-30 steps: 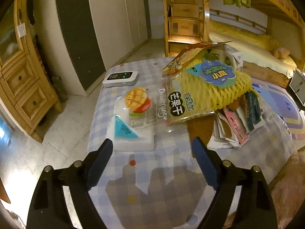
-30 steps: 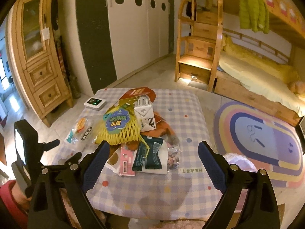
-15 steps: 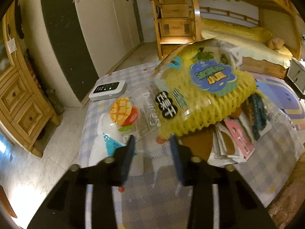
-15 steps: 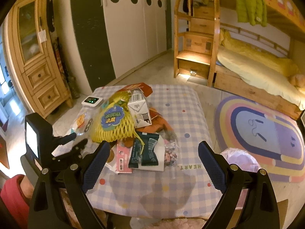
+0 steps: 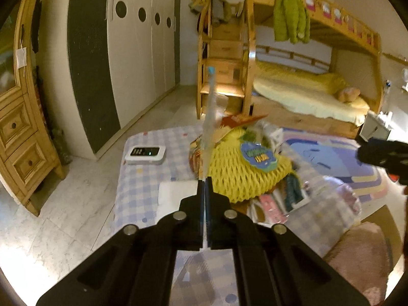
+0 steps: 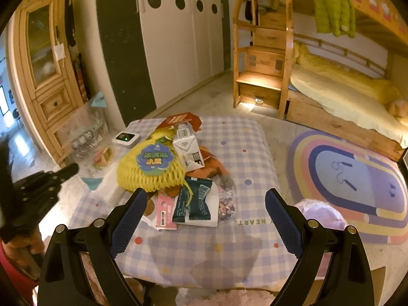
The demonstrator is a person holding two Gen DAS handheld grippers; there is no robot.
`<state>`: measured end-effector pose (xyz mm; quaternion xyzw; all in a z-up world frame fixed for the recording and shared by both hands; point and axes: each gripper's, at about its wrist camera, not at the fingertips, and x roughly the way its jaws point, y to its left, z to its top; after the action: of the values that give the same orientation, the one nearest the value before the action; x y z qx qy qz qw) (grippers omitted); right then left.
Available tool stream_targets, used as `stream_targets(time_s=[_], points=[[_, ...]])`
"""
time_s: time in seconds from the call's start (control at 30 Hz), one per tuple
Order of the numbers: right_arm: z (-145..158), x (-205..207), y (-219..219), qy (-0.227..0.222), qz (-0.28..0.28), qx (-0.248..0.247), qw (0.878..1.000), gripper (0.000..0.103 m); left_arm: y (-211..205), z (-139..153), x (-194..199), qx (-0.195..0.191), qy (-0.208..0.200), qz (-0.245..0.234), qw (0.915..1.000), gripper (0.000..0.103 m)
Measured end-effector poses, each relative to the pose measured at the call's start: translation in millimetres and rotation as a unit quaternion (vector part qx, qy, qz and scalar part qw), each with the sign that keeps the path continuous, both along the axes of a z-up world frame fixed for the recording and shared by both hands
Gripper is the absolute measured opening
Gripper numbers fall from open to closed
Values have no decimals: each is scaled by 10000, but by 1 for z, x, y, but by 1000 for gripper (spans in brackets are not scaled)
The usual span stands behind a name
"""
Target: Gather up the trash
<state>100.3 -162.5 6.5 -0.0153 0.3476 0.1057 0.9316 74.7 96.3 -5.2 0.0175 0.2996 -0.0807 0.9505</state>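
Note:
My left gripper [image 5: 204, 183] is shut on a clear dried-mango bag [image 5: 210, 107], seen edge-on and lifted above the table; in the right wrist view the bag [image 6: 88, 132] hangs in the air at the left, above the left gripper [image 6: 68, 170]. A trash pile lies on the checked table [image 6: 229, 242]: a yellow foam fruit net [image 6: 150, 170], a white carton [image 6: 187, 148], a dark wrapper [image 6: 195, 201], a pink packet [image 6: 165, 211]. My right gripper [image 6: 204, 216] is open and empty, above the table's near edge.
A white device with a green light [image 5: 145, 153] sits at the table's far left corner. A white pad [image 5: 176, 193] lies where the bag was. A pale plastic bag [image 6: 321, 214] sits by the table's right side. A rainbow rug [image 6: 357, 183], bunk bed and wardrobes surround the table.
My left gripper closed on the mango bag and lifted it off the table, tilting up. The right gripper stayed open, nearly still.

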Motion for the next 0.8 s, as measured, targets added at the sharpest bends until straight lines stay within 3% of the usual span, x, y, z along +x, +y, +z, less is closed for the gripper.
stream_targets(time_s=[0.1, 0.17, 0.2, 0.47, 0.8], points=[[5, 7, 5, -97, 109, 117, 9998, 90, 2, 12, -1, -31, -92, 47, 9999, 0], [7, 15, 10, -147, 155, 78, 9997, 62, -2, 16, -3, -10, -173, 78, 9998, 0], [7, 21, 13, -136, 140, 48, 9998, 61, -1, 18, -1, 39, -184, 117, 9998, 0], [-2, 51, 29, -53, 428, 65, 9990, 60, 15, -2, 12, 174, 275, 407, 9986, 0], [-4, 112, 46, -57, 527, 128, 9985, 66, 26, 6, 59, 66, 207, 679, 9975, 0]])
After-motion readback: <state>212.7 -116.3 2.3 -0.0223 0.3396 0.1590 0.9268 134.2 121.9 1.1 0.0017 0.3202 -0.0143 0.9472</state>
